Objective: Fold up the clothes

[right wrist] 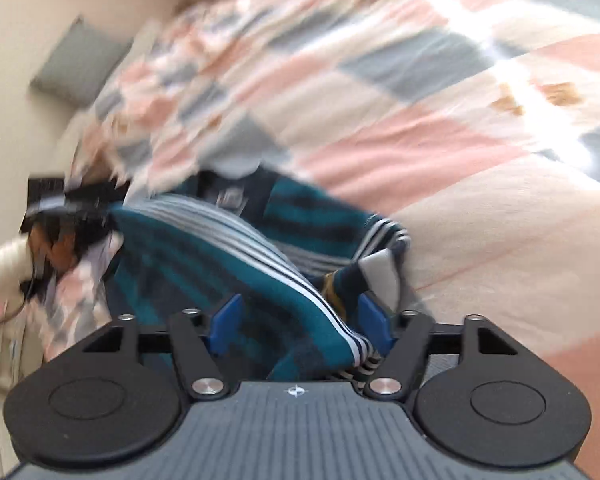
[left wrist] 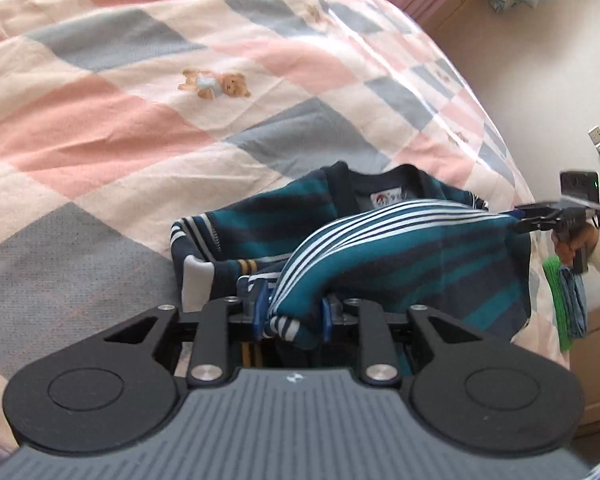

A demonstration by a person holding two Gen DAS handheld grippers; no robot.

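We judge the striped sweater point(left wrist: 400, 248) soft, light and floppy, best held at its white-striped hem corners. It lies on the checked quilt point(left wrist: 140, 120), hem lifted toward us. Our left gripper point(left wrist: 292, 316) pinches one hem corner; our right gripper point(right wrist: 300, 328) has cloth between its blue pads point(right wrist: 224, 320), which stand apart, grip uncertain.

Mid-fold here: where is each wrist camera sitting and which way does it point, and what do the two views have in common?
Left wrist: on the left gripper, looking along its fingers across the striped shirt and patchwork quilt; the right gripper and its hand show at right.
Right wrist: on the right gripper, blurred, looking over the same shirt; the left gripper and a pale sleeve show at left.
Shared: shirt, quilt, each opposite gripper.
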